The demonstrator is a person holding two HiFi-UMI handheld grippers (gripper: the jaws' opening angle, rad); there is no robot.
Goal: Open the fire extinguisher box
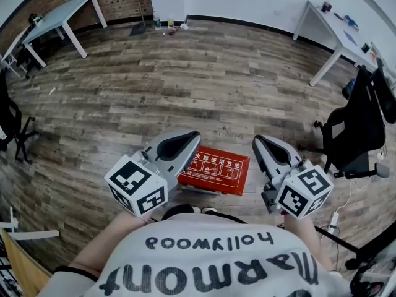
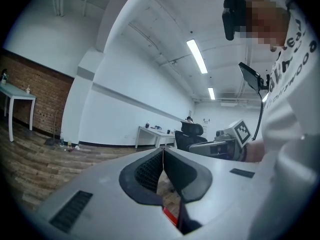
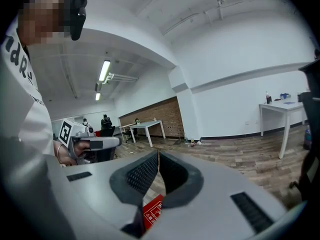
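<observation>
The red fire extinguisher box (image 1: 215, 169) lies flat on the wooden floor just in front of the person, its printed lid up and shut. My left gripper (image 1: 194, 137) hangs above the box's left end, jaws shut on nothing. My right gripper (image 1: 258, 142) is held above the floor just right of the box, jaws shut and empty too. In the left gripper view a red sliver of the box (image 2: 170, 215) shows below the closed left gripper (image 2: 163, 151). The right gripper view shows the box (image 3: 152, 211) under the closed right gripper (image 3: 158, 154).
A black office chair (image 1: 356, 135) stands at the right, with cables on the floor near it. White tables stand at the back left (image 1: 59, 20) and back right (image 1: 337, 26). Bottles (image 1: 162, 25) sit by the far wall. Another chair (image 1: 11, 125) is at the left edge.
</observation>
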